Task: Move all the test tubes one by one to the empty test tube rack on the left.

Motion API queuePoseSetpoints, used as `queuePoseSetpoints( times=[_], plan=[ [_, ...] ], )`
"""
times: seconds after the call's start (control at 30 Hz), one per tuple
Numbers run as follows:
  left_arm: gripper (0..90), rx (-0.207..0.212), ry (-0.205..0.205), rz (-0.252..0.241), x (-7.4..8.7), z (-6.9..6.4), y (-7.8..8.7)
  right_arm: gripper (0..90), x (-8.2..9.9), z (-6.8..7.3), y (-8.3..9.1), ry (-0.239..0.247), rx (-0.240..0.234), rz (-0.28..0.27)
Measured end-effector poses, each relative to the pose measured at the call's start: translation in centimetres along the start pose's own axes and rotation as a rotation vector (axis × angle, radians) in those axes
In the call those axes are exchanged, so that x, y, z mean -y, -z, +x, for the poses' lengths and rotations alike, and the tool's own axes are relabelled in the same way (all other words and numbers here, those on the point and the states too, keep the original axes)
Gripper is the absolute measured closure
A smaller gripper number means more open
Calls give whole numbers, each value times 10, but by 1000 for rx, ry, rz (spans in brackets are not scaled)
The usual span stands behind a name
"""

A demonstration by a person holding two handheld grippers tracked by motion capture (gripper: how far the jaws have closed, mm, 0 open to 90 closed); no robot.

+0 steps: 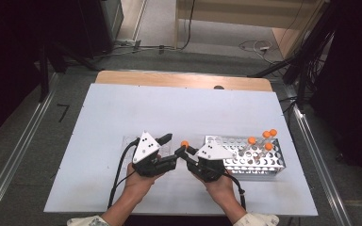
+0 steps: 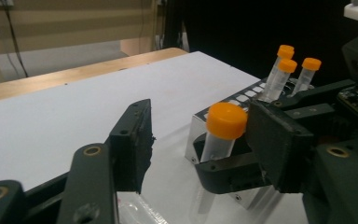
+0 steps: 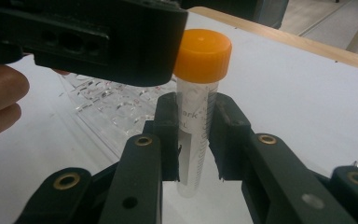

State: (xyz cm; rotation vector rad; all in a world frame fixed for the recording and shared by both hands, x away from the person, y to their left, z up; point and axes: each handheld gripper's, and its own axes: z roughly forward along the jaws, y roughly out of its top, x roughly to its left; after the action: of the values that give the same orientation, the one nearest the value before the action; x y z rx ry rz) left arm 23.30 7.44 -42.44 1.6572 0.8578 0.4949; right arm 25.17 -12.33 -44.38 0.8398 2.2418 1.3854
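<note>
My right gripper [image 1: 183, 151] [image 3: 196, 123] is shut on a clear tube with an orange cap [image 1: 185, 143] [image 3: 203, 53], held upright just above the white table top [image 1: 169, 108]. My left gripper [image 1: 169, 150] [image 2: 198, 116] faces it from the left, jaws apart. The tube's cap [image 2: 226, 120] stands between them, close to the right-hand jaw and well clear of the other. In the right gripper view one of the left gripper's fingers [image 3: 84, 37] lies across the top, beside the cap.
A metal rack [image 1: 217, 140] [image 2: 195, 122] stands right of the hands with several orange-capped tubes [image 1: 266, 136] [image 2: 284, 63] at its far end. A clear plastic tray [image 1: 131, 140] [image 3: 112, 105] lies under the left gripper. The table's wooden far edge [image 1: 179, 79] borders the floor.
</note>
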Motion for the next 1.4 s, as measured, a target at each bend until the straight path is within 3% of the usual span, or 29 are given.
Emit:
queuePoseSetpoints(
  times=[0.27, 0.6, 0.9, 0.93, 1.0, 1.1, 1.4],
  plan=[
    [533, 49, -14, 4, 1, -5, -4, 719, 1, 3, -2, 2, -11, 8],
    [675, 50, -29, 2, 2, -8, -5, 719, 0, 4, 0, 6, -22, -4],
    [708, 46, -32, -9, 2, -6, -3, 692, -1, 4, 1, -7, -34, -6],
    [709, 43, -30, -15, 1, -6, -2, 545, -2, 3, 1, -14, -45, -7],
    [709, 37, -27, -24, -2, -4, 1, 495, -2, 3, 2, -22, -48, -6],
    [709, 32, -17, -41, -9, 0, 8, 350, -2, 1, 3, -33, -39, -4],
    [709, 11, 15, -84, -23, 11, 28, 222, -2, -6, 9, -63, -19, -3]
  ],
)
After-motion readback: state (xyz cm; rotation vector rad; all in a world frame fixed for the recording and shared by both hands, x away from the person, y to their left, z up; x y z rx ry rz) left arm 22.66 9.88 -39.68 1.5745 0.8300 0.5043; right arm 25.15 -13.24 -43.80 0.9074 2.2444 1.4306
